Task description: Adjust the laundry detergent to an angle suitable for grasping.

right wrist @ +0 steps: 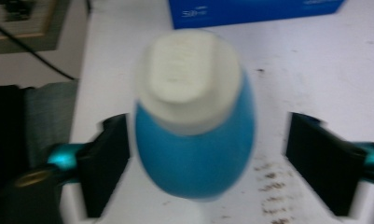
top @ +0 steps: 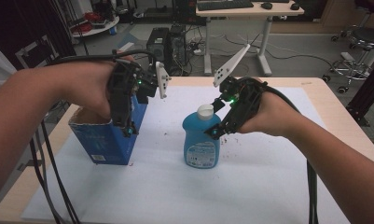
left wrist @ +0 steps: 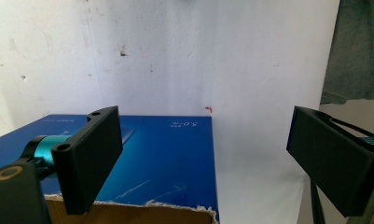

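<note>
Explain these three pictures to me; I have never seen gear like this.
A person sits at a table covered with a white sheet and holds a black hand-held two-jaw gripper in each hand. The high view looks down from above. The other two pictures come from cameras riding on the grippers, looking along their black jaws.

On the sheet stand a blue cardboard box with a torn open top and a blue plastic bottle with a white cap.

The left gripper hovers open over the box. The right gripper has the bottle between its jaws, but there is a gap on one side, so nothing is held.
</note>
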